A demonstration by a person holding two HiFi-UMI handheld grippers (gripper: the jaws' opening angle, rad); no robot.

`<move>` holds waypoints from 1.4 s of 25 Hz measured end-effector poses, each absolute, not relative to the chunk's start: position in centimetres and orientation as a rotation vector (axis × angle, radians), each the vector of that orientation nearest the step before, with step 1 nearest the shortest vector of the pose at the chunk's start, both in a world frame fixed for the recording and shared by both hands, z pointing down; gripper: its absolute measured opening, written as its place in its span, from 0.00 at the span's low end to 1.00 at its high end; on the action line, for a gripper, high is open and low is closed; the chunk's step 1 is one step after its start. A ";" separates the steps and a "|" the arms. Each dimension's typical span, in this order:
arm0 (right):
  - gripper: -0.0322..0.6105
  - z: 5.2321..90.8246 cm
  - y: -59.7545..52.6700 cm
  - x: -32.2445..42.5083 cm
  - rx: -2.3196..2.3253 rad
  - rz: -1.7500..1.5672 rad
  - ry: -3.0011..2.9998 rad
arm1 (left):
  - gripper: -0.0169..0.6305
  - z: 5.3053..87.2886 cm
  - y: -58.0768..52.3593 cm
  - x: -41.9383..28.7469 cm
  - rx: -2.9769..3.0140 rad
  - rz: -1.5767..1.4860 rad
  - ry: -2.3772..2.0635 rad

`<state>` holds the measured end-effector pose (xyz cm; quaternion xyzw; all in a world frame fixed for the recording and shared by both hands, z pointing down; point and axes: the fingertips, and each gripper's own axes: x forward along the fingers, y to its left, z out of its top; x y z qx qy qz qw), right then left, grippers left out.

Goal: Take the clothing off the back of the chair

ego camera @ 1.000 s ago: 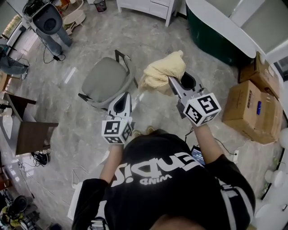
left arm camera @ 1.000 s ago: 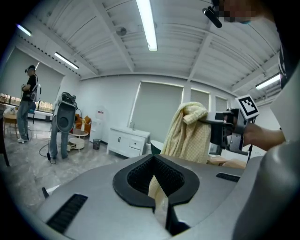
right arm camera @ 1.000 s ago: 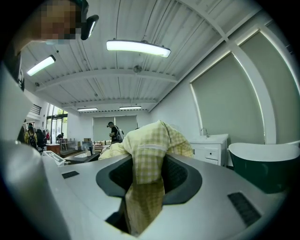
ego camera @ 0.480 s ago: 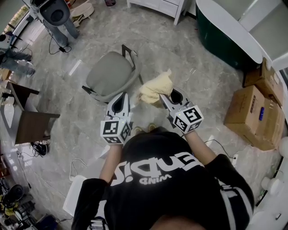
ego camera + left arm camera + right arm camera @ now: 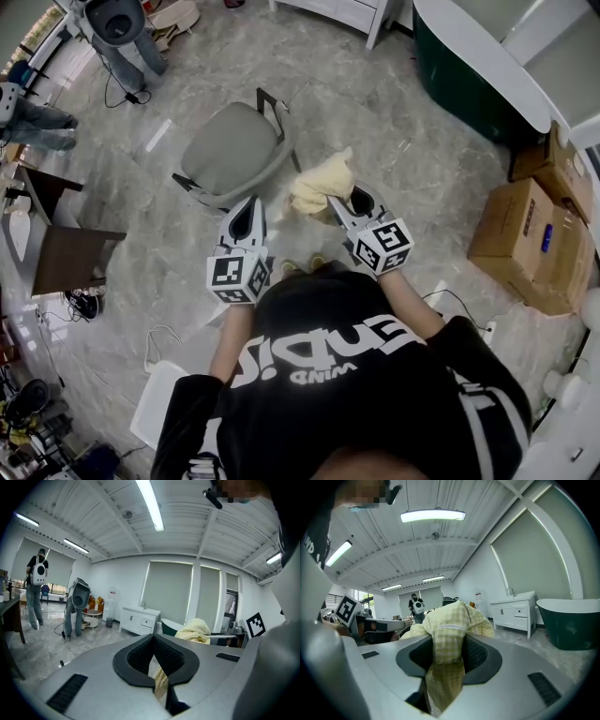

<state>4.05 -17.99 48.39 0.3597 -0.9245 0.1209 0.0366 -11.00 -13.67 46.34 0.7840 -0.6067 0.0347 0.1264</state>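
Yellow clothing (image 5: 450, 620) clamped in the right gripper (image 5: 336, 200)
It is bunched ahead of the jaw tips, and its lower end is cut off under the jaws. The left gripper (image 5: 153, 637) is closed on nothing; the chair (image 5: 230, 155) is seen just ahead of it.

Bunched pale-yellow clothing (image 5: 315, 187) hangs beside grey chair (image 5: 228, 155)

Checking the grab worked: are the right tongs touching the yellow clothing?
Touching. The right gripper view shows the yellow clothing pinched between the right tongs, with the pads pressing its folds from both sides.
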 end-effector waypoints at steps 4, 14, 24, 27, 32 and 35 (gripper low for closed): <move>0.28 48.0 -18.3 4.5 1.130 0.397 -2.851 | 0.05 46.4 -13.6 -10.8 2.281 0.091 -1.760; 0.28 46.9 -18.5 4.1 1.149 0.364 -2.865 | 0.05 46.1 -13.8 -11.3 2.289 0.082 -1.753; 0.28 47.3 -18.7 4.0 1.132 0.390 -2.853 | 0.05 46.4 -14.4 -11.5 2.277 0.082 -1.748; 0.28 47.5 -18.7 3.9 1.127 0.400 -2.847 | 0.05 46.6 -14.5 -11.7 2.268 0.083 -1.748; 0.28 47.6 -18.7 3.9 1.123 0.412 -2.844 | 0.05 46.7 -14.6 -11.8 2.264 0.082 -1.747; 0.28 47.6 -18.7 3.9 1.117 0.414 -2.844 | 0.05 46.7 -14.7 -11.7 2.264 0.081 -1.746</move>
